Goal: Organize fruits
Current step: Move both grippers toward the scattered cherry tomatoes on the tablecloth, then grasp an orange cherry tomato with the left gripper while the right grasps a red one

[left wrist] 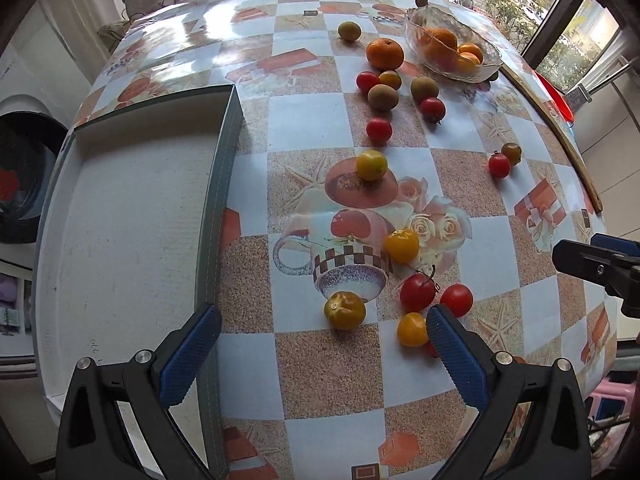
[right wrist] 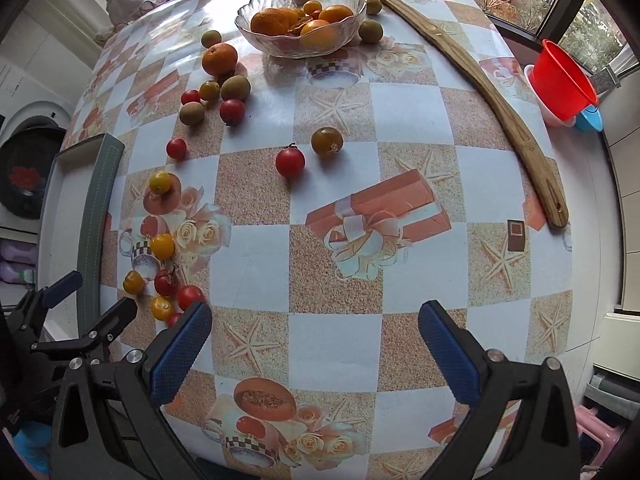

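So both grippers were wide open and empty at this point. The left gripper (left wrist: 324, 344) hovered low over the table (left wrist: 312, 120), and the nearest fruit sat right off its tips: a yellow-orange tomato (left wrist: 345, 310) just ahead between the fingers, another yellow tomato (left wrist: 412, 329) touching or nearly touching the right-hand finger pad, with two red cherry tomatoes (left wrist: 417, 292) just past that. To the left of that gripper was the empty white tray (left wrist: 132, 216), its grey wall running alongside the left finger.

The right gripper (right wrist: 316, 344) hung over bare tablecloth, with the same tomato cluster off to its left and a lone red tomato (right wrist: 290, 162) plus a greenish-brown one (right wrist: 327, 141) further ahead. The glass bowl (right wrist: 260, 36) holding oranges was far ahead, with a loose orange (right wrist: 219, 59) and kiwis (right wrist: 235, 87) near it.

My guess on handling: these little tomatoes are light, smooth, round and squishy, so they'd roll or pop out if pinched off-centre. I'd grab across the widest part, gently, with the pads square on. Stems may snag.
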`<state>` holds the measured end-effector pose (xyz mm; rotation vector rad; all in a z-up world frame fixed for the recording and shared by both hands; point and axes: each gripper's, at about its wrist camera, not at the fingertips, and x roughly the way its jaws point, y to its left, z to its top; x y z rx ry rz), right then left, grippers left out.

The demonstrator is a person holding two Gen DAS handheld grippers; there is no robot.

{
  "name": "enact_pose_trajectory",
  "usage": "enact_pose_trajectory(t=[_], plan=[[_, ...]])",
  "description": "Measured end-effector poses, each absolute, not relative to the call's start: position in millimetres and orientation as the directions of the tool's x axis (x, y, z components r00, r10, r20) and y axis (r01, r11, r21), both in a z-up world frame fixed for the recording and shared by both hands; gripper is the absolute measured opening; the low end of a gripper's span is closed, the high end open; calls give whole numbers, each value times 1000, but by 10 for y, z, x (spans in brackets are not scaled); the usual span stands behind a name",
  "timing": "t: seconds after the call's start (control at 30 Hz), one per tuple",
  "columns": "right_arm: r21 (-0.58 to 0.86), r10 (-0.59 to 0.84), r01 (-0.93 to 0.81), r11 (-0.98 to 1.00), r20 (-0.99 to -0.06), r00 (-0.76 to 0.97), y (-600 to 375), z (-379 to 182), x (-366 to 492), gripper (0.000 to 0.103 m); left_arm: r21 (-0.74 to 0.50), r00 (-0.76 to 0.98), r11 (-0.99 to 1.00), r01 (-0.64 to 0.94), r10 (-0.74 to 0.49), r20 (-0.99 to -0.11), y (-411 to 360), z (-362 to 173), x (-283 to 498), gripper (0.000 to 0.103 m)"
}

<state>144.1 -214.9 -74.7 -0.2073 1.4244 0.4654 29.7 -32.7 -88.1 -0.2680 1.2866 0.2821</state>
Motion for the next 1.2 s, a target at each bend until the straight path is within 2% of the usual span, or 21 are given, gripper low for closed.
enact_pose_trajectory(t=[0.1,0.2,0.3,0.37,0.43,0.53,0.57,0.63,0.7,0.77,0.8,0.83,0.87,1.2], plan=[[143,193,-390,910,-977,91,-2058,-877,1566,103,-60,267,943,-327,31,-963,-327,-963,357,103],[152,210,-370,916,-971,119,-1984,-954,1666,103,-43,252,959,-280,30,-967,-334,-1044,384,88],[152,220,-371,916,-964,147,-1912,-1004,1720,100,-33,247,966,-256,32,-968,-344,-1099,382,88],[154,226,-372,915,-961,158,-1873,-1023,1743,96,-12,251,970,-243,50,-967,-358,-1110,393,87],[159,232,-370,915,-960,160,-1843,-1052,1763,86,-10,237,973,-232,47,-970,-374,-1142,436,69],[173,241,-361,917,-959,152,-1788,-1102,1806,75,3,238,977,-215,56,-970,-422,-1184,447,67],[165,238,-364,916,-957,165,-1767,-1098,1814,74,7,242,977,-212,60,-969,-430,-1187,447,67],[161,241,-376,913,-954,177,-1710,-1099,1834,68,-2,251,976,-216,54,-966,-479,-1193,490,59],[151,238,-389,909,-953,187,-1638,-1100,1857,65,-3,258,976,-219,55,-965,-513,-1194,511,57],[132,229,-406,905,-952,202,-1567,-1095,1879,56,-11,266,978,-210,46,-963,-540,-1189,527,46],[124,225,-411,903,-952,207,-1542,-1089,1894,45,-11,271,979,-201,45,-961,-559,-1169,495,37],[124,226,-414,902,-952,207,-1529,-1090,1902,28,-10,273,981,-192,44,-961,-582,-1165,499,30],[135,235,-415,900,-951,200,-1526,-1095,1909,21,-12,276,983,-186,40,-960,-608,-1150,476,26],[288,347,-387,876,-933,93,-1733,-1061,1707,21,-127,295,953,-274,-43,-954,-444,-1057,356,25]])
